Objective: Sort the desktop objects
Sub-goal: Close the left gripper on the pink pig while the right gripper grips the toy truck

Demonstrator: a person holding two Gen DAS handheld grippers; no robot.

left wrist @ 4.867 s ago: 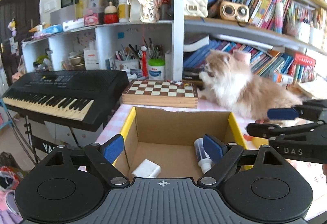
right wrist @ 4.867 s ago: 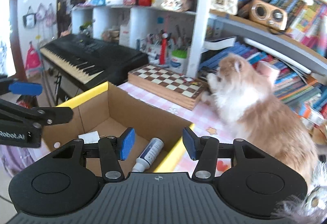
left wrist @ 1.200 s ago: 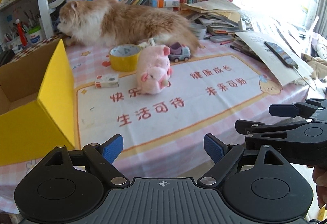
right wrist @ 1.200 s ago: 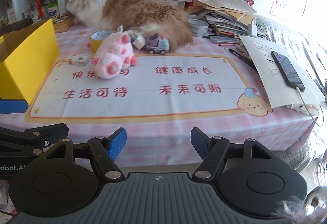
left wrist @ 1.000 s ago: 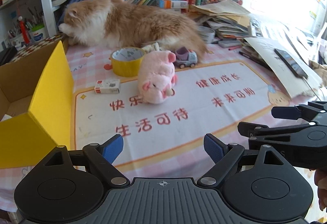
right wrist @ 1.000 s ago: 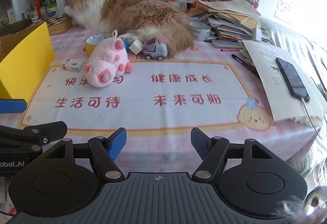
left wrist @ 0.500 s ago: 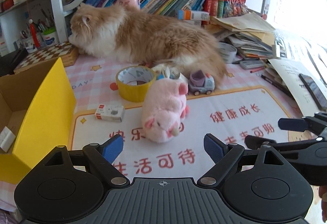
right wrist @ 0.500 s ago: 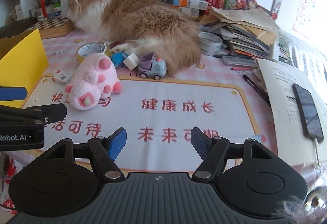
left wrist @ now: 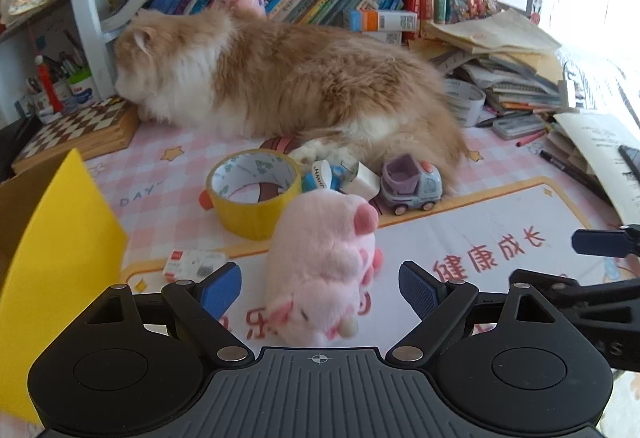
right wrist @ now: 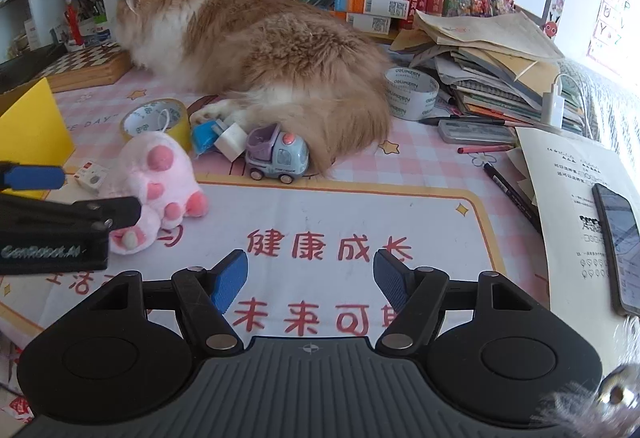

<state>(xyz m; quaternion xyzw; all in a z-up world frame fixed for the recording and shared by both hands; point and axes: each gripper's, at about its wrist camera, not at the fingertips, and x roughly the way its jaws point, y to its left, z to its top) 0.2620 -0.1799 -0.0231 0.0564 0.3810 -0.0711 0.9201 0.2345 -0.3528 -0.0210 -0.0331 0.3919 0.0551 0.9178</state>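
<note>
Now that both grippers have swung away from the yellow box [left wrist: 60, 238], the left gripper [left wrist: 320, 288] has closed in on the pink plush pig [left wrist: 324, 274], fingers spread either side, not pressing. Right gripper [right wrist: 310, 280] hangs open, empty, beside it over the counter [right wrist: 320, 206]; a grab looks next.

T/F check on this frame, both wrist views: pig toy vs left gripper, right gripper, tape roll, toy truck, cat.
1. The pink plush pig lies between the open fingers of the left gripper, not pinched. True.
2. The right gripper holds the toy truck. False: its jaws are empty, over the printed mat.
3. The yellow tape roll lies flat, hole up. True.
4. The cat sits inside the yellow box. False: it lies on the table by the bookshelf.
</note>
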